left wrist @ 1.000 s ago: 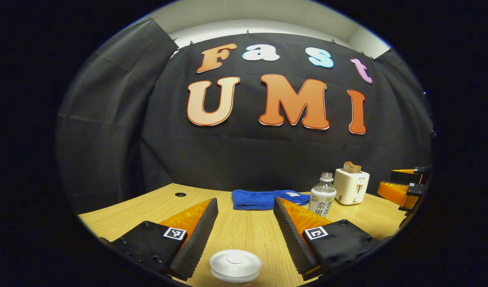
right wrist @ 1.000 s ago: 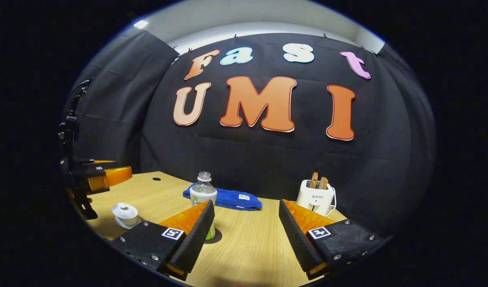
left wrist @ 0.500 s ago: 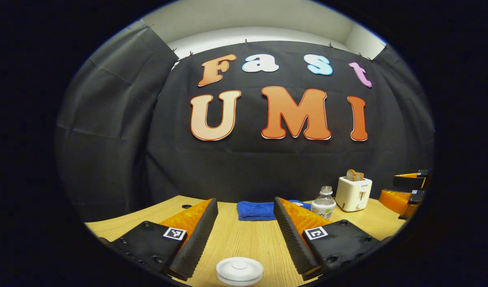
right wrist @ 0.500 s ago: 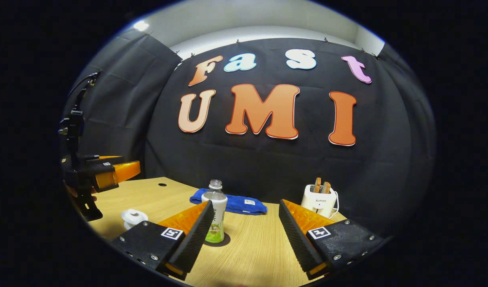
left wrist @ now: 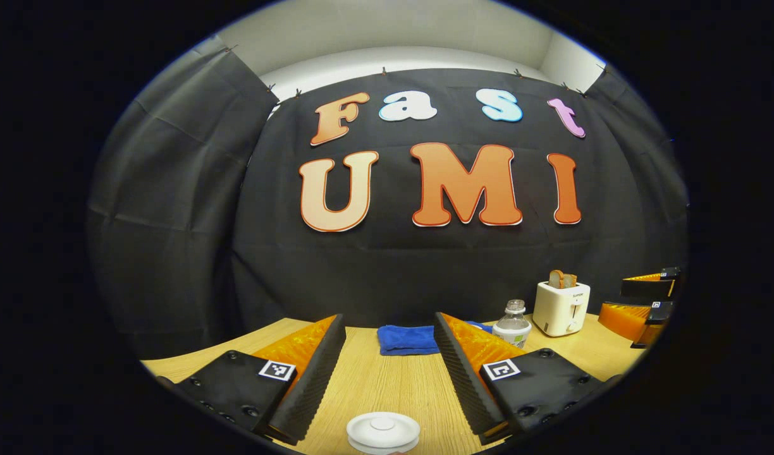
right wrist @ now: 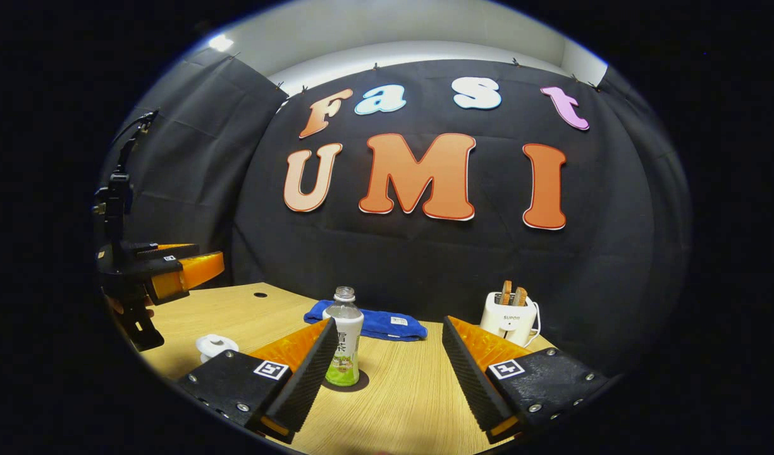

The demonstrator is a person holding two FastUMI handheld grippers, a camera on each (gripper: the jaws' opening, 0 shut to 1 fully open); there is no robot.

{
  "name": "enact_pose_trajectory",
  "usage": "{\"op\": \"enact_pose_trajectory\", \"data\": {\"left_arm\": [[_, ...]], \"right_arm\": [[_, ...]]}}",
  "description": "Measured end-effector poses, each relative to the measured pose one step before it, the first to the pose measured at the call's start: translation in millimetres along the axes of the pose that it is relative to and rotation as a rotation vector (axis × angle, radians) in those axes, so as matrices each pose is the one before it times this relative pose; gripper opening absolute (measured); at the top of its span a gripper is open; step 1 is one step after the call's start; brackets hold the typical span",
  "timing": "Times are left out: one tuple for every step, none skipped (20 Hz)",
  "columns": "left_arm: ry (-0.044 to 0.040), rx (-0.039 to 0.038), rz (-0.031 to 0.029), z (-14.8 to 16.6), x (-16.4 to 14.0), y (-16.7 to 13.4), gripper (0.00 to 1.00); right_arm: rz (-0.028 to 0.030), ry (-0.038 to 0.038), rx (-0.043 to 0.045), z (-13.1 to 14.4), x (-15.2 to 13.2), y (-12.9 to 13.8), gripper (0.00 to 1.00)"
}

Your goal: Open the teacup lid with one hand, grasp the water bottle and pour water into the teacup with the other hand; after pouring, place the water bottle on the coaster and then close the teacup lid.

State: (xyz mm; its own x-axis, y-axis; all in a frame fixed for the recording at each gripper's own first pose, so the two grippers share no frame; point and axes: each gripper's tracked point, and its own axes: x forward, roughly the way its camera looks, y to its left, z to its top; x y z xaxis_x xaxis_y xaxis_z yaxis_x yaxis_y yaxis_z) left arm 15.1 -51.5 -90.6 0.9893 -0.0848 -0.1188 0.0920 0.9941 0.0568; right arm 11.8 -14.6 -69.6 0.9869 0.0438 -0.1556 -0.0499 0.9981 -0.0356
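**Both grippers empty, bottle parked on its coaster, lid down on the cup**

The water bottle (right wrist: 344, 341) stood upright on the dark coaster (right wrist: 360, 383), its cap off and only a little greenish liquid showing at the bottom. That was the spot the task names for it after pouring, so I judged the pouring step was over. The right gripper (right wrist: 388, 366) hung low over the table (right wrist: 399, 404) with its jaws wide apart and nothing between them; the bottle sat just beyond its left finger, apart from it, which read to me as a release rather than a reach.

Off to the left, the white teacup (right wrist: 215, 347) wore its lid (left wrist: 383, 431), seated flat. The left gripper (left wrist: 387, 360) was poised just behind and above it, jaws spread with the lid lying in the gap near the camera, neither finger touching it. Held so, it seemed either about to pinch the knob or just clear of it; I could not tell which from where I stood.

The blue cloth (right wrist: 374, 323) and the white toaster (right wrist: 508, 317) sat along the back edge, well clear of the work. If the lid was indeed home, I reckoned little remained to do.
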Motion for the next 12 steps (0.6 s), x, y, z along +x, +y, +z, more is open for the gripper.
{"op": "enact_pose_trajectory", "data": {"left_arm": [[-0.00252, 0.00104, -0.00077, 0.5, -0.24, -0.55, 0.92], [-0.0024, 0.0, -0.0015, 1.21, 0.16, -0.35, 0.92], [-0.00286, -0.00057, 0.00007, 0.96, 0.41, -0.28, 0.92], [0.00027, -0.00113, 0.00019, 0.09, -0.13, 0.1, 0.92], [-0.00008, -0.00175, -0.00006, -0.51, -0.5, -0.71, 0.92], [-0.00216, -0.00274, -0.00022, 1.66, 0.47, -0.37, 0.92], [-0.00174, -0.00091, -0.00144, 0.65, 0.32, -0.62, 0.92], [-0.00152, 0.00155, -0.00004, 1.21, -1.11, -0.35, 0.92], [-0.00078, 0.00211, -0.00125, 0.72, 0.07, 0.16, 0.92], [-0.00171, 0.0023, -0.00004, 0.48, 0.08, -0.52, 0.92], [0.0004, 0.00235, -0.00193, 0.8, -0.9, -0.74, 0.92], [0.00201, 0.00248, -0.0002, 0.32, -1.06, 0.09, 0.92]], "right_arm": [[0.00034, 0.00523, 0.00029, -0.95, -0.37, -0.5, 0.99], [-0.0012, 0.00151, 0.00245, -0.11, 0.01, -0.68, 0.99], [0.00209, 0.0009, 0.0021, 0.79, -1.2, 0.31, 0.99], [-0.00119, 0.00118, 0.00164, -0.04, -1.07, -0.92, 0.99], [-0.00056, -0.00065, 0.00089, 0.29, -0.12, -0.96, 0.99], [-0.00087, -0.00059, -0.00095, 0.59, -0.53, -0.61, 0.99], [-0.00143, -0.00045, -0.00292, 0.4, -1.02, -0.7, 0.99], [0.00026, -0.00179, -0.00263, -0.08, -0.08, -0.57, 0.99], [-0.00268, 0.00019, -0.00107, 0.34, -0.56, -0.58, 0.99], [0.00168, -0.00099, 0.00129, 0.15, -0.49, -0.13, 0.99], [-0.00098, -0.00131, 0.00258, 0.19, -0.34, -0.16, 0.99], [0.0007, -0.00208, 0.00267, 1.03, -0.55, -0.18, 0.99]]}}
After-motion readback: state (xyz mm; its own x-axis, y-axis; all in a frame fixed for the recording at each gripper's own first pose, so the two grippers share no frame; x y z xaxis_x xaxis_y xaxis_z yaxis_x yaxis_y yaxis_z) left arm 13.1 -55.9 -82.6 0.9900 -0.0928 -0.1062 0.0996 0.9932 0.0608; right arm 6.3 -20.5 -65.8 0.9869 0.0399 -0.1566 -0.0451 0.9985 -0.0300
